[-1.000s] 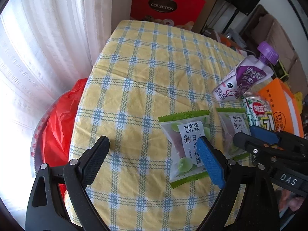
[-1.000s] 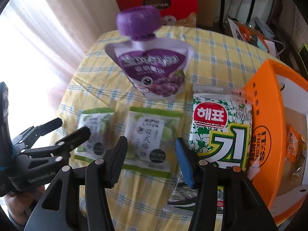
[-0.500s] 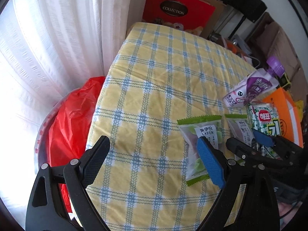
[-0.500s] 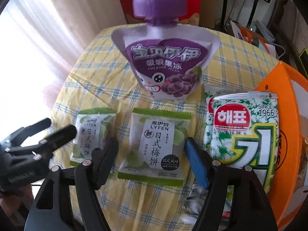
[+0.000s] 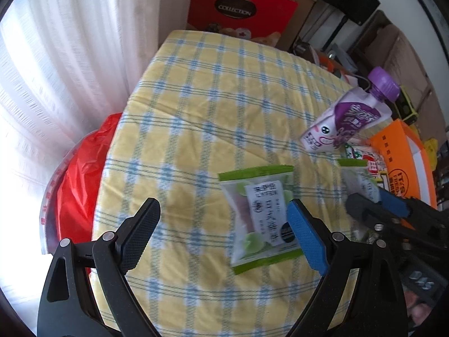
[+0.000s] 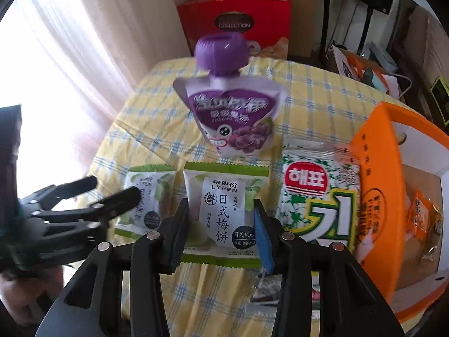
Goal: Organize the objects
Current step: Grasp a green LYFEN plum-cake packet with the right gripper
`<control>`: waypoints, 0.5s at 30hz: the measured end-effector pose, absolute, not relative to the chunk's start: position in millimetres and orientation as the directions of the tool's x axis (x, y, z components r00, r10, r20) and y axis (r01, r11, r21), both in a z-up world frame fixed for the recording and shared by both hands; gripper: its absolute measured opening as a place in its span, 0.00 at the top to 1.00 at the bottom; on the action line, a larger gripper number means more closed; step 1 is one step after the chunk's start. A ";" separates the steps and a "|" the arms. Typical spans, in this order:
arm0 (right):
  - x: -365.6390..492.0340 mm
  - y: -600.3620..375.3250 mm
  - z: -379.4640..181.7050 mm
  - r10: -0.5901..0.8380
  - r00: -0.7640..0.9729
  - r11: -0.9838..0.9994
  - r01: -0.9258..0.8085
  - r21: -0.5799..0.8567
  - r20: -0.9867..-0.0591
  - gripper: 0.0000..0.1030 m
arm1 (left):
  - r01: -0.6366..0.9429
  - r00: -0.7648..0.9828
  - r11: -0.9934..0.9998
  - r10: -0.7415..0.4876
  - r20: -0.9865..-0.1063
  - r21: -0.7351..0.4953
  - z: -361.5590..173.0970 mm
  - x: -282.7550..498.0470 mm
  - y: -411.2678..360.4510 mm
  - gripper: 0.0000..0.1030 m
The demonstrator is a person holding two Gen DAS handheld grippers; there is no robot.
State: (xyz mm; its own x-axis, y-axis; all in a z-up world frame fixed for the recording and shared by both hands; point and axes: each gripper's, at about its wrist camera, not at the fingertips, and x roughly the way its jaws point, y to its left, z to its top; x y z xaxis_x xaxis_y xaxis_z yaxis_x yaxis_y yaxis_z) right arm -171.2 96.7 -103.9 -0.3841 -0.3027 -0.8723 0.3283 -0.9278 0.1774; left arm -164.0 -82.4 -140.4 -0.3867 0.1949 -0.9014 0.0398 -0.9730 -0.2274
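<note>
The right gripper (image 6: 219,224) was held low over the checked tablecloth (image 5: 213,90), its jaws having just been closing around the nearer green plum-cake packet (image 6: 224,213). The packet was seen between the pads, seemingly gripped at its side edges, though firm contact could not be confirmed from the right wrist view. A second green packet (image 5: 261,216) lay flat just to its left, and a purple jelly pouch (image 6: 233,115) was placed behind both, toward the far side. To the right, a green-and-white seaweed pack (image 6: 317,196) was laid against an orange box (image 6: 376,185), probably the container meant for sorted snacks.

The left gripper (image 5: 224,236) was kept with its jaws wide apart and nothing between them, hovering over bare cloth beside the second packet, likely waiting its turn.

The box's interior was only partly shown, with an orange wrapper dimly seen inside. Something dark under the seaweed pack's near edge could not be identified. The pouch's lettering was blurred.
</note>
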 end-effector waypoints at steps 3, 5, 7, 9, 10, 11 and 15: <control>-170.0 110.2 -91.5 -0.344 -0.396 -0.923 0.310 0.228 -0.851 0.58 | 0.035 -0.383 -0.973 0.197 -0.903 -0.227 -141.3 -166.0 -73.5 0.12; -171.1 117.5 -84.1 -0.357 -0.404 -0.921 0.302 0.245 -0.842 0.58 | 0.027 -0.379 -0.975 0.195 -0.905 -0.221 -142.7 -166.5 -66.4 0.12; -170.9 121.2 -76.0 -0.356 -0.414 -0.922 0.302 0.243 -0.838 0.58 | 0.018 -0.373 -0.979 0.183 -0.910 -0.205 -145.6 -167.8 -58.9 0.12; -169.1 124.6 -69.2 -0.355 -0.423 -0.923 0.301 0.240 -0.834 0.58 | 0.016 -0.376 -0.982 0.167 -0.912 -0.186 -148.4 -170.0 -53.3 0.13; -169.6 125.8 -66.8 -0.357 -0.425 -0.923 0.301 0.242 -0.832 0.58 | 0.017 -0.381 -0.985 0.154 -0.912 -0.173 -148.6 -170.9 -51.9 0.13; -170.0 127.2 -65.1 -0.358 -0.428 -0.923 0.299 0.243 -0.830 0.58 | 0.017 -0.384 -0.987 0.140 -0.913 -0.159 -148.9 -172.0 -50.1 0.13; -170.9 131.1 -62.7 -0.357 -0.431 -0.922 0.304 0.239 -0.829 0.58 | 0.013 -0.394 -0.992 0.112 -0.912 -0.127 -148.9 -174.4 -45.9 0.22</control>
